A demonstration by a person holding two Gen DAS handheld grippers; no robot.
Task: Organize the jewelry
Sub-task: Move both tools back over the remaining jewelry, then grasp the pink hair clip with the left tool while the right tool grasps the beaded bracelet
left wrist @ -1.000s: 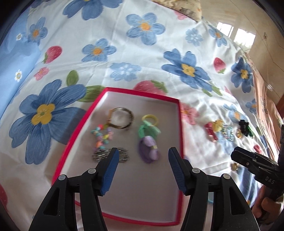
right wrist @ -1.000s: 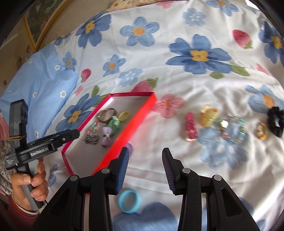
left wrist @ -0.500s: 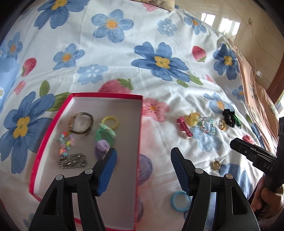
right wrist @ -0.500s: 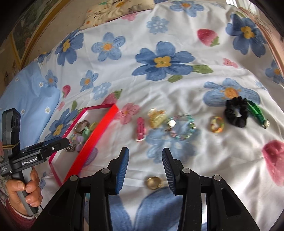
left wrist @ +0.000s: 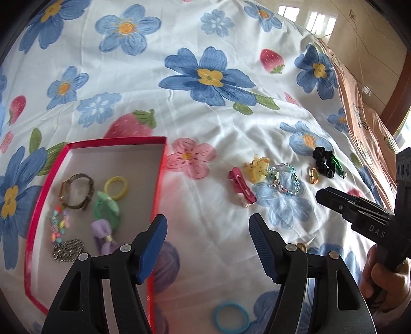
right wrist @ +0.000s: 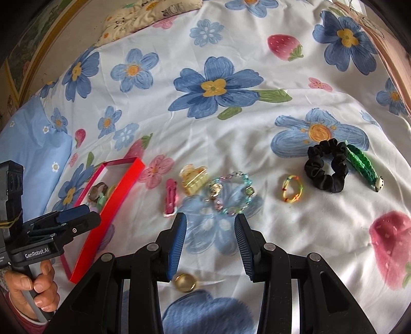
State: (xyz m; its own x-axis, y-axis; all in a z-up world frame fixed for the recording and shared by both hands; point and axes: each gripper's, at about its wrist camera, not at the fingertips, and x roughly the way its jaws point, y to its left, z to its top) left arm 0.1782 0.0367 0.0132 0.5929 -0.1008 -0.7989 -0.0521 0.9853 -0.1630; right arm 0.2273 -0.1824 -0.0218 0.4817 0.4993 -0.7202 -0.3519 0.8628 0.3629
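Note:
A red tray on the flowered bedsheet holds a watch, a yellow ring, a green and a purple bow tie, a bead string and a chain. Loose on the sheet lie a pink clip, a yellow claw clip, a beaded bracelet, a small yellow band, a black scrunchie, a green braid, a gold ring and a blue band. My left gripper is open and empty beside the tray's right wall. My right gripper is open and empty, just short of the bracelet.
A pale blue pillow lies at the left and a patterned cushion at the far end. The bed's right edge drops to a tiled floor.
Both grippers have swung right, away from the tray and toward the loose pieces. The right gripper now faces the beaded bracelet. Both stay open and empty.

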